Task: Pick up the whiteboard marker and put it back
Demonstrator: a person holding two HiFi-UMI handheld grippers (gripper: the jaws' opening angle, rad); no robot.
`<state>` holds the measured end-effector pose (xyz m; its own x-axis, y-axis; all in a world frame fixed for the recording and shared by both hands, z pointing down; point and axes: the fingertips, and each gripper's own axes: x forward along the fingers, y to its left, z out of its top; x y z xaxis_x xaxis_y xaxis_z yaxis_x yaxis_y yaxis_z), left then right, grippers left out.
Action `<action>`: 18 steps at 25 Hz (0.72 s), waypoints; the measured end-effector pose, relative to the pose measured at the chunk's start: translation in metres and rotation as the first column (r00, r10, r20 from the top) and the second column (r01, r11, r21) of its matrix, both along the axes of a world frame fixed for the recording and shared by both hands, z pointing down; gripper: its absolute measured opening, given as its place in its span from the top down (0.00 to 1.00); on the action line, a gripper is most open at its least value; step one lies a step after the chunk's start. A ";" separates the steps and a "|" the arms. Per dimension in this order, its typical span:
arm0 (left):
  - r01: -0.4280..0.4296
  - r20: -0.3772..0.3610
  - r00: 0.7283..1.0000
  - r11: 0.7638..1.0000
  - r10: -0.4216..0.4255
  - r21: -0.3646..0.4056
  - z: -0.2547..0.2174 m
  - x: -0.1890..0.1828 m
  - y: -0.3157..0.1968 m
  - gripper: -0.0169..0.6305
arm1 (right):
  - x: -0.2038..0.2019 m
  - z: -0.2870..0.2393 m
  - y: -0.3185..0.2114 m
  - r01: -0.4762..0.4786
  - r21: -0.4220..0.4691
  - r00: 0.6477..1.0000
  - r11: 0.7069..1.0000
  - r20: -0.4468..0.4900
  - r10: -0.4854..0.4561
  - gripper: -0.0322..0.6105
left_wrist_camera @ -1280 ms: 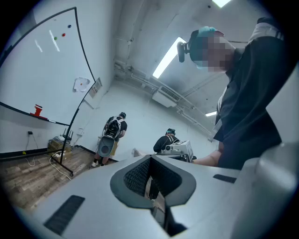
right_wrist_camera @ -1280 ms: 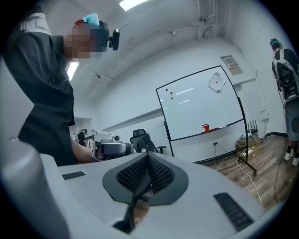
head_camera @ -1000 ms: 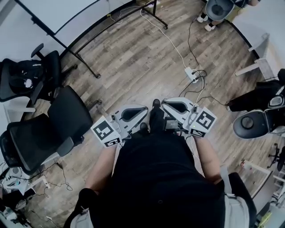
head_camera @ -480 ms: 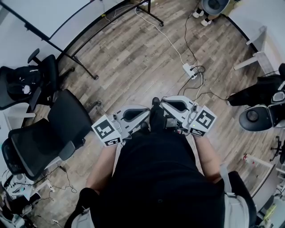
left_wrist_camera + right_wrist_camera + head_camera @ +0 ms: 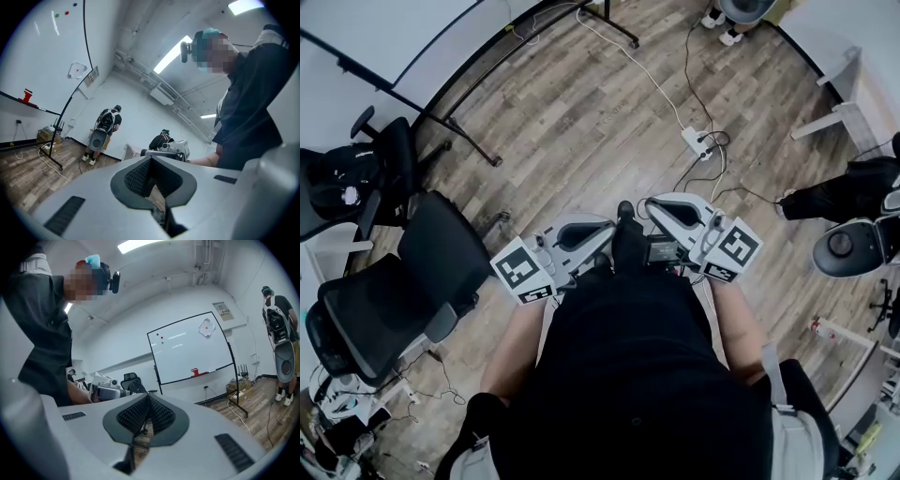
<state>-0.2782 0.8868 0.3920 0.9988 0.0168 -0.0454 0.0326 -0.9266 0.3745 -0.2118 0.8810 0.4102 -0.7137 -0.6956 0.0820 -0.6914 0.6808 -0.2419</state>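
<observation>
The whiteboard (image 5: 192,350) stands on its black frame across the room; in the head view it is the white board (image 5: 389,42) at the top left. A red object (image 5: 195,371) sits on its ledge, with a thin pale item beside it that is too small to identify. No marker is clearly seen. My left gripper (image 5: 606,226) and right gripper (image 5: 650,202) are held level at the person's waist, tips turned toward each other. In the gripper views the left gripper (image 5: 151,160) and right gripper (image 5: 148,396) have their ribbed pads together, with nothing between them.
Black office chairs (image 5: 403,281) crowd the left side. A power strip (image 5: 695,142) with cables lies on the wooden floor ahead. Another chair (image 5: 848,248) is at the right. A person with a backpack (image 5: 107,123) stands by the far wall.
The head view has drifted: the power strip and the whiteboard's stand now sit higher in the picture. Both grippers stay shut in front of the body, the right one shifted slightly right.
</observation>
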 end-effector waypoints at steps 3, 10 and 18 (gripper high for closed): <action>-0.003 0.006 1.000 1.000 0.003 -0.002 0.002 0.008 -0.012 0.96 | 0.009 0.004 -0.013 -0.007 -0.006 1.000 1.000 0.007 0.007 0.92; 0.012 0.022 1.000 1.000 -0.012 -0.014 0.007 0.029 -0.057 0.96 | 0.034 0.008 -0.060 0.004 -0.011 1.000 1.000 0.017 -0.003 0.92; 0.105 0.062 0.992 0.994 -0.106 0.029 -0.009 0.067 -0.146 0.96 | 0.090 -0.001 -0.127 0.008 0.003 0.999 1.000 0.044 -0.008 0.92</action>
